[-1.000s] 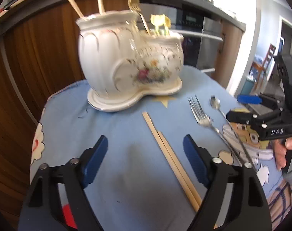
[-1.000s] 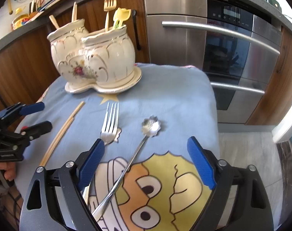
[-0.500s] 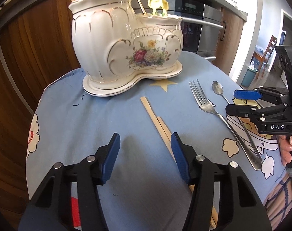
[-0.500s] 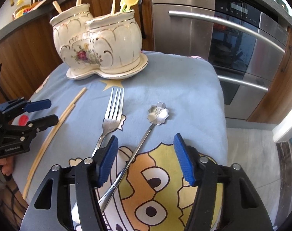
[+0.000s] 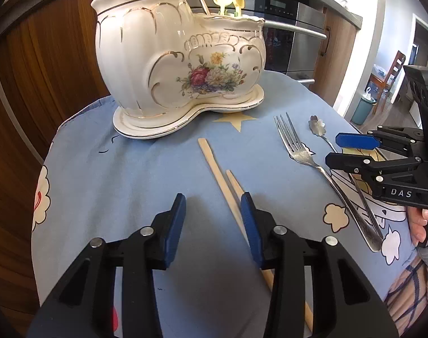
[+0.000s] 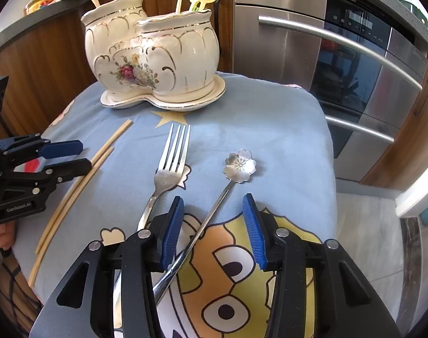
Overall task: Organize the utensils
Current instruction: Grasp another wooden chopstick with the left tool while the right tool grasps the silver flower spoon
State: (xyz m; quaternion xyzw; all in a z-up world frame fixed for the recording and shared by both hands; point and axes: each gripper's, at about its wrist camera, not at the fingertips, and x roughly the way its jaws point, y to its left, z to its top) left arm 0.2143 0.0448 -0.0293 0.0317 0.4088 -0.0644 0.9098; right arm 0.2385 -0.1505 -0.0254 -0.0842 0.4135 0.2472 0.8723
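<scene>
On the blue cartoon cloth [image 6: 270, 118] lie a pair of wooden chopsticks [image 5: 214, 163] [image 6: 81, 180], a steel fork [image 6: 171, 163] [image 5: 295, 146] and a flower-bowled spoon [image 6: 239, 166] [image 5: 317, 125]. Behind them stands a white floral utensil holder [image 5: 171, 64] [image 6: 157, 56] with utensils in it. My left gripper [image 5: 212, 205] [image 6: 84, 155] hovers over the chopsticks, which run under its right finger; its jaws are closing with only cloth between them. My right gripper [image 6: 213, 205] [image 5: 333, 149] is closing too. The spoon's handle runs between its pads, which do not touch it.
A steel oven [image 6: 355, 56] and wooden cabinets [image 5: 44, 64] stand behind the table. The cloth's right edge drops to a tiled floor [image 6: 369, 239]. A hand [image 5: 419, 222] grips the right tool's handle. A chair [image 5: 394, 70] and a bin stand in the far room.
Both grippers' jaws have narrowed steadily. In each view the holder and the utensils have grown larger and shifted slightly; the utensils themselves have not moved.
</scene>
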